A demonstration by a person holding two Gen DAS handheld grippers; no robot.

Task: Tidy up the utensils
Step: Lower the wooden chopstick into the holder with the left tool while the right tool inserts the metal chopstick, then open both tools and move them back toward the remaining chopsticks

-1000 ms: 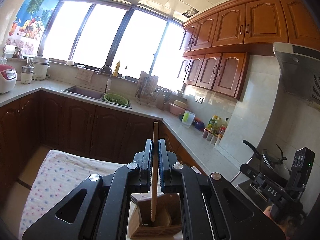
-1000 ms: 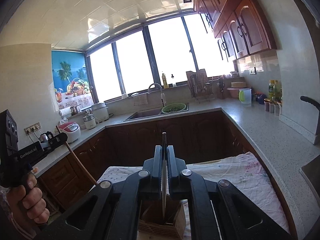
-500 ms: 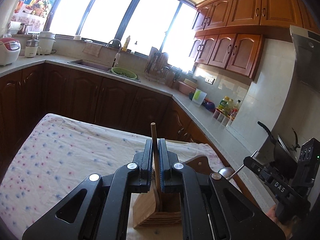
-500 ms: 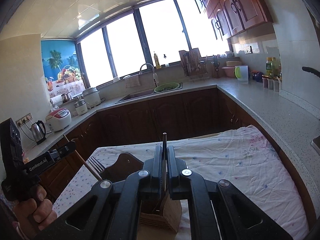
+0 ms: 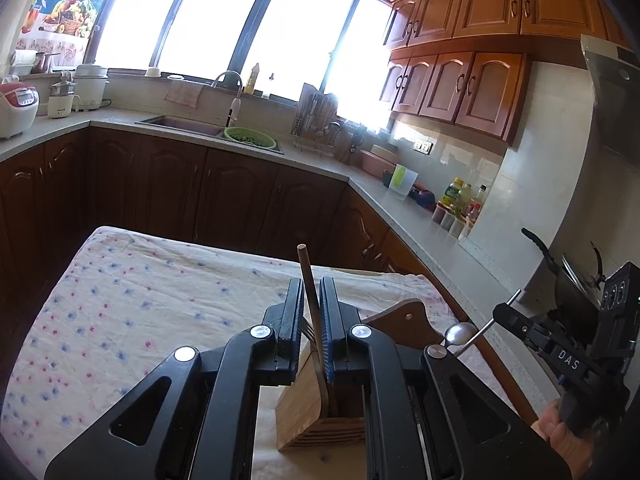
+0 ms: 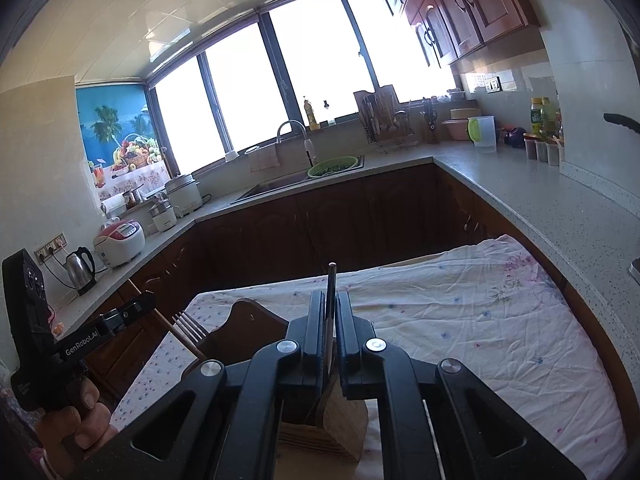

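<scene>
A light wooden utensil holder (image 5: 304, 412) stands on the flowered tablecloth (image 5: 140, 304), right under both grippers. My left gripper (image 5: 311, 284) has its jaws opening around a wooden handle (image 5: 306, 268). The handle leans loose in the gap, with its lower end down in the holder. Fork tines (image 5: 306, 327) stick up beside it. My right gripper (image 6: 331, 296) is opening too, and a thin metal spoon handle (image 6: 331, 276) stands between its pads. The spoon's bowl (image 5: 460, 332) is low by the holder (image 6: 340, 420), and its foot is hidden.
A dark wooden board (image 6: 248, 320) rises behind the holder. The cloth-covered table ends at a wooden edge (image 5: 504, 376) near the counter (image 6: 540, 208). A sink with a green colander (image 5: 250, 138) is far off, and a pan handle (image 5: 540, 248) juts out at right.
Both grippers sank toward the holder, bringing their utensils down into it. Their jaws have parted slightly, and the wooden handle now leans instead of standing straight.
</scene>
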